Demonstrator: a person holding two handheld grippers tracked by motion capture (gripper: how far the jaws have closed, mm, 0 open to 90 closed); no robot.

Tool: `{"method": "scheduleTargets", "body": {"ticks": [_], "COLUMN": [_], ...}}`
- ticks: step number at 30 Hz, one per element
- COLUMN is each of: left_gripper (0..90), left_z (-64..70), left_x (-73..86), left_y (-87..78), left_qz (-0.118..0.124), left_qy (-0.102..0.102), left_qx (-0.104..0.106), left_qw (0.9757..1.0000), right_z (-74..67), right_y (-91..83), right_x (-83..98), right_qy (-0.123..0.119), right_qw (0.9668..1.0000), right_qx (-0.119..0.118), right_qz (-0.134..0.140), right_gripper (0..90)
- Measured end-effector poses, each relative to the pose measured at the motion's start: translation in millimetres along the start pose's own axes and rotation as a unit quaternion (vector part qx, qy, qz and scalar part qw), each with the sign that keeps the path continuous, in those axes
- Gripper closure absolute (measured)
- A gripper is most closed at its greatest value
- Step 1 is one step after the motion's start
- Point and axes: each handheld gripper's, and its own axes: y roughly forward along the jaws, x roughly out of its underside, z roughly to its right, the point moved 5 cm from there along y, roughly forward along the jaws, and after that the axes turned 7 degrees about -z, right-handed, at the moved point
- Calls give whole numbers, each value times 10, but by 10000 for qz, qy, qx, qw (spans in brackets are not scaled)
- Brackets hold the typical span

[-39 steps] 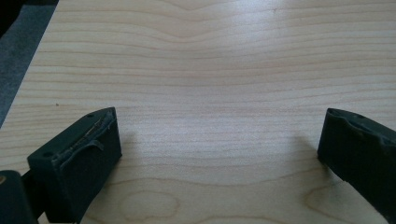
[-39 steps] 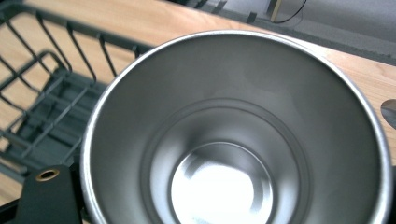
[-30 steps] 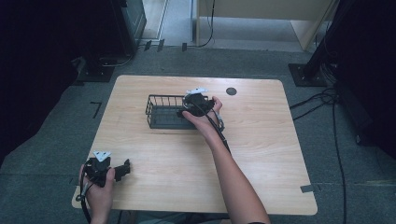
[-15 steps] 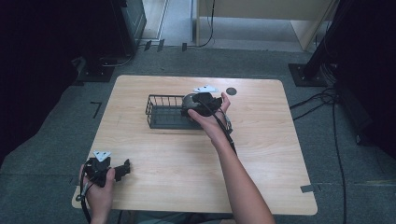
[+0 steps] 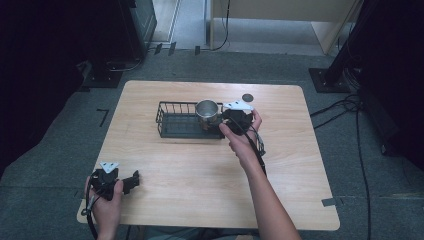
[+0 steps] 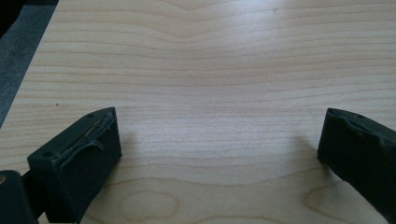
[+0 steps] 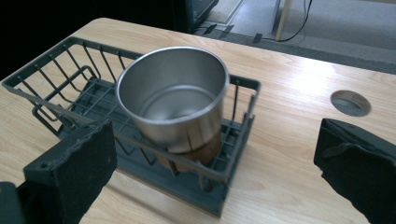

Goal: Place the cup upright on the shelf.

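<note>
- My left tongs [image 5: 131, 181] rest low at the near left corner of the table [image 5: 190, 200], released, with bare wood between the jaws in the left gripper view. The risk here is small: this hand sits close to the near edge, so a careless shift could drag the tongs or their cable off the table.
- The black wire basket [image 5: 175, 122] sits at the middle of the table toward the far side, and I judge it light. If I brush its right end wall [image 7: 243, 112] with a jaw, the whole basket could slide or swing, taking its load along.
- The steel cup [image 5: 208, 111] stands open end up in the right end of the basket, close against the end wall. It rests on wire bars, not a flat floor, and in the right gripper view [image 7: 175, 100] it looks slightly tilted. A nudge on the rim could tip it onto its side in the basket or over the low wall onto the table.
- My right tongs [image 5: 229, 119] are just right of the cup, and the jaws have just been opening: they now stand fully spread, with the cup ahead of them rather than pinched. The danger is a sloppy pull-back, where the left jaw clips the cup or catches a wire.
- The round hole [image 5: 247, 97] in the table lies just beyond my right hand [image 5: 242, 137]; the trailing cable could snag there.
</note>
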Motion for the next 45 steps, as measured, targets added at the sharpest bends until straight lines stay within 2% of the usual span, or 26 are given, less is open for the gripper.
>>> {"method": "scheduleTargets", "body": {"ticks": [5,10,23,31,32,45], "left_gripper": [0,0,0,0,0,0], "left_z": [-1,-2,-2,-2,-2,-2], "left_x": [0,1,1,1,1,1], "left_y": [0,-2,-2,-2,-1,-1], "left_qz": [-1,-9,-11,-11,-11,-11], "left_qy": [8,16,16,17,16,17], "left_qx": [-2,-6,-3,-2,-2,-3], "left_qw": [10000,10000,10000,10000,10000,10000], "right_z": [96,220,628,849,931,1389], "right_y": [-111,-203,-527,-667,-702,-932], "right_x": [150,323,709,937,1026,1514], "right_qy": [-16,65,274,384,445,839], "right_qw": [10000,9998,9986,9973,9966,9910], "right_qx": [78,163,454,628,686,1008], "right_qz": [3,-19,-23,-81,-104,-276], "right_gripper": [0,0,0,0,0,0]}}
